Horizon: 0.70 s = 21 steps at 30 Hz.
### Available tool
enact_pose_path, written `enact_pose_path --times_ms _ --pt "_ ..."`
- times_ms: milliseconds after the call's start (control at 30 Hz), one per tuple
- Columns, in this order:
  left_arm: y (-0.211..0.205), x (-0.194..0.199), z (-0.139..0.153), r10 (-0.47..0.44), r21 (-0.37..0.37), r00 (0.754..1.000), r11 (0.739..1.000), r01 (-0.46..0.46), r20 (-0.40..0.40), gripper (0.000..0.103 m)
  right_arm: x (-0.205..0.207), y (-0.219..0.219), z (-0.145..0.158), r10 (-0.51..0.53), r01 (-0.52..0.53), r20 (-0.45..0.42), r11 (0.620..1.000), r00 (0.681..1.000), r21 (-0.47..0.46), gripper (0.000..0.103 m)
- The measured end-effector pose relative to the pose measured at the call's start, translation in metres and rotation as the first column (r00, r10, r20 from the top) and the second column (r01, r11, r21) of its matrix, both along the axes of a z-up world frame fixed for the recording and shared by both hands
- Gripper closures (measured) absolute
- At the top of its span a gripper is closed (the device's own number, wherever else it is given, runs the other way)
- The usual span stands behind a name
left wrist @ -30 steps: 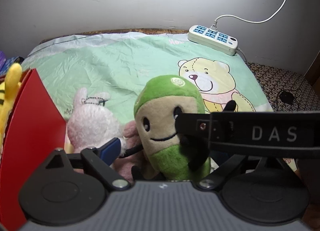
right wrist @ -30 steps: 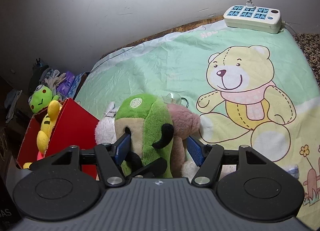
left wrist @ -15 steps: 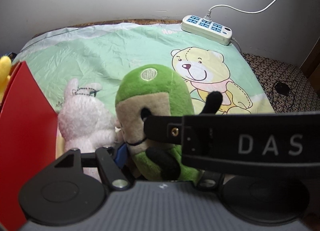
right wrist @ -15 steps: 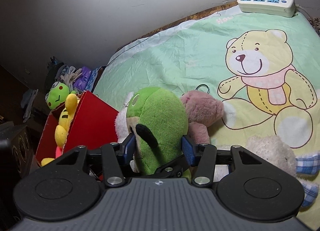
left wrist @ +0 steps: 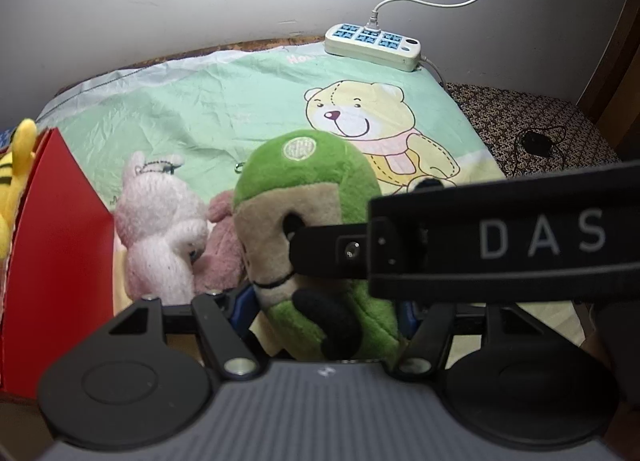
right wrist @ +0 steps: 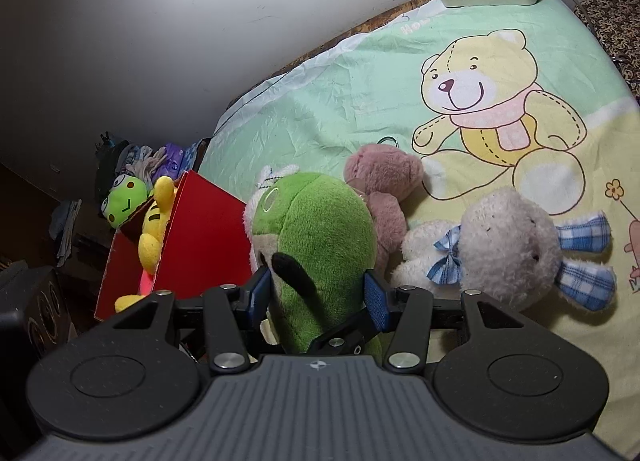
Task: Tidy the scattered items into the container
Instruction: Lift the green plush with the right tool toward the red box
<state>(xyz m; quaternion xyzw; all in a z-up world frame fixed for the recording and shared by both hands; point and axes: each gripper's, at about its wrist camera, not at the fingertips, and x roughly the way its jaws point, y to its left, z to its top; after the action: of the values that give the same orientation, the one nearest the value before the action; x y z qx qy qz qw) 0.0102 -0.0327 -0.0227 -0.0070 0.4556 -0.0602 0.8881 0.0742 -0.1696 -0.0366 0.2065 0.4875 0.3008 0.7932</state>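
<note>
Your left claw (left wrist: 326, 307) and right claw (right wrist: 318, 297) both hold the green plush toy (right wrist: 320, 229) by its sides, beside the red box (right wrist: 200, 237).

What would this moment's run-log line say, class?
left gripper: shut on green plush | right gripper: shut on green plush | red box: beside

White letters "DAS" stand on the black claw arm (left wrist: 520, 245).
</note>
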Motion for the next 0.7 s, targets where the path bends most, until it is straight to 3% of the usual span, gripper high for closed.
enact_pose_path --times_ms 700 --pt "0.012 -0.043 0.009 -0.002 0.046 0.999 0.999 0.004 -0.042 0.038 -0.044 0.015 0.007 0.018 -0.018 -0.015 1.000 1.000 0.011 0.051"
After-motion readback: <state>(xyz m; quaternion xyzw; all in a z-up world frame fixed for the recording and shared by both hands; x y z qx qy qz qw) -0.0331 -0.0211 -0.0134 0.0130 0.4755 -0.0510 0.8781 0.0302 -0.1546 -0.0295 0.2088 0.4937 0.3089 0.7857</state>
